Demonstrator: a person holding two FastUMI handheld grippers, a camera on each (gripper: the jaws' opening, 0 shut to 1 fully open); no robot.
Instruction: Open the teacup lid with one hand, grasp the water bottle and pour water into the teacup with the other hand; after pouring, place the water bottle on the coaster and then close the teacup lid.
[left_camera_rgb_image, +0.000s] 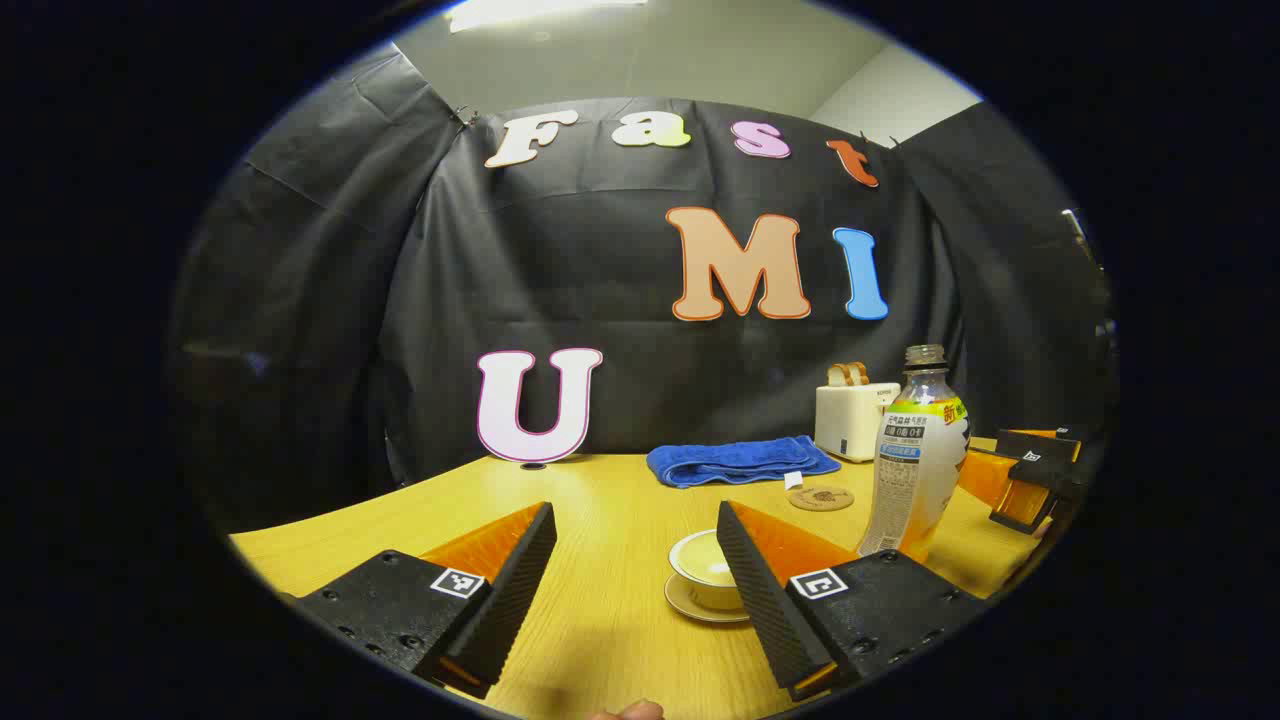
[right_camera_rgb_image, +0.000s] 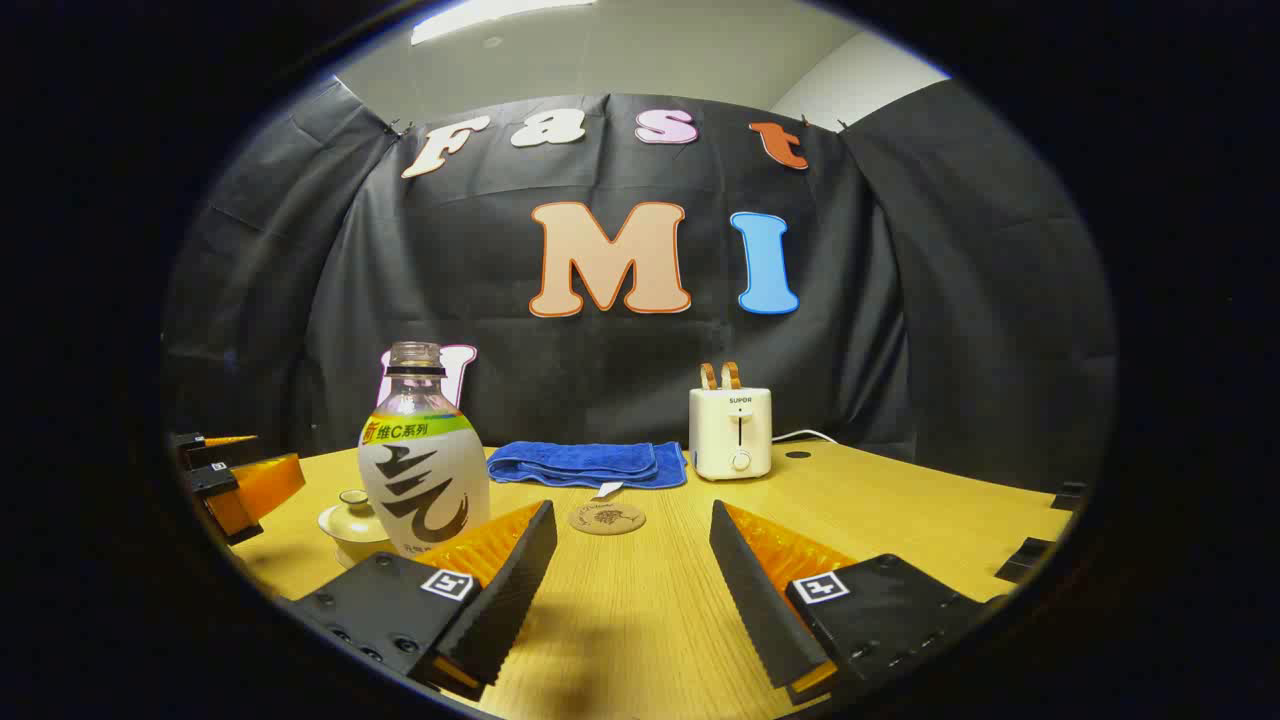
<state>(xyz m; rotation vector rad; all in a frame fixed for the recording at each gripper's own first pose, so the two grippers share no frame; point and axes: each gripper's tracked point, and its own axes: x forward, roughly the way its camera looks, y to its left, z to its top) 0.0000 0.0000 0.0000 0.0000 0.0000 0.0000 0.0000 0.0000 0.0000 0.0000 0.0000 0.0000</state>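
Both grippers spread wide, holding nothing — over the wooden table (right_camera_rgb_image: 900, 520).
Lidded teacup (right_camera_rgb_image: 352, 520) just beside the uncapped water bottle (right_camera_rgb_image: 420, 460); coaster (right_camera_rgb_image: 607, 518) near a blue towel (right_camera_rgb_image: 590, 463).
Left gripper (left_camera_rgb_image: 635, 575), right gripper (right_camera_rgb_image: 630, 575).

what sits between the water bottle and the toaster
In the right gripper view, the folded blue towel lies between the water bottle and the toaster.

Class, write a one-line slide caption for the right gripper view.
Open hand-held gripper faces a capless water bottle, lidded teacup, coaster, blue towel and toaster on a wooden table.
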